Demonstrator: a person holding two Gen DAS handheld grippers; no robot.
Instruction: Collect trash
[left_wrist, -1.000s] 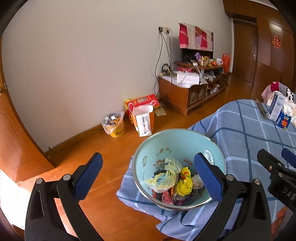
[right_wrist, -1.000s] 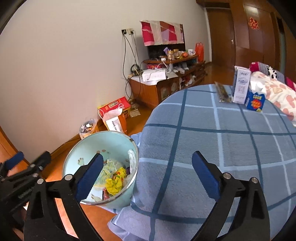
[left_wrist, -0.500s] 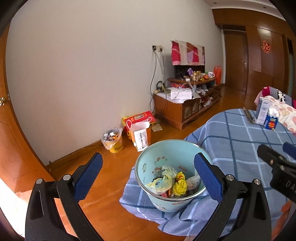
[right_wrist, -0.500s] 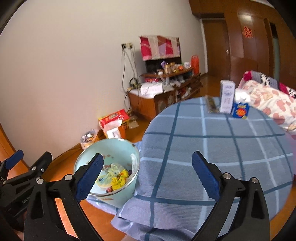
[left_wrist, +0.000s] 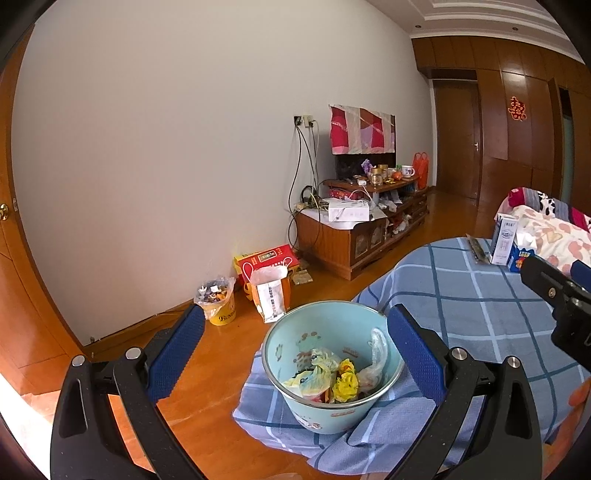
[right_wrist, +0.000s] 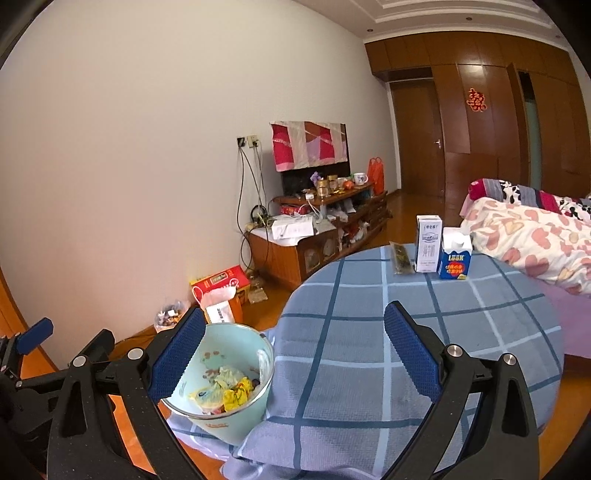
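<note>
A light blue bin (left_wrist: 332, 406) stands on the floor against the hanging edge of the blue checked tablecloth (left_wrist: 476, 314). It holds crumpled yellow and clear wrappers (left_wrist: 343, 384). It also shows in the right wrist view (right_wrist: 229, 413). My left gripper (left_wrist: 291, 354) is open and empty, raised above and behind the bin. My right gripper (right_wrist: 293, 354) is open and empty above the table's near edge (right_wrist: 332, 424). A milk carton (right_wrist: 428, 243), a blue carton (right_wrist: 456, 258) and a flat dark packet (right_wrist: 400, 258) sit at the table's far side.
A small yellow bucket with rubbish (left_wrist: 218, 302), a white paper bag (left_wrist: 271, 295) and a red box (left_wrist: 267, 258) stand by the wall. A wooden TV cabinet (left_wrist: 354, 236) is beyond. A bed with a heart-print quilt (right_wrist: 528, 240) lies right of the table.
Both grippers have pulled up and back from the bin and table, so both look smaller and farther. Both stay open.
</note>
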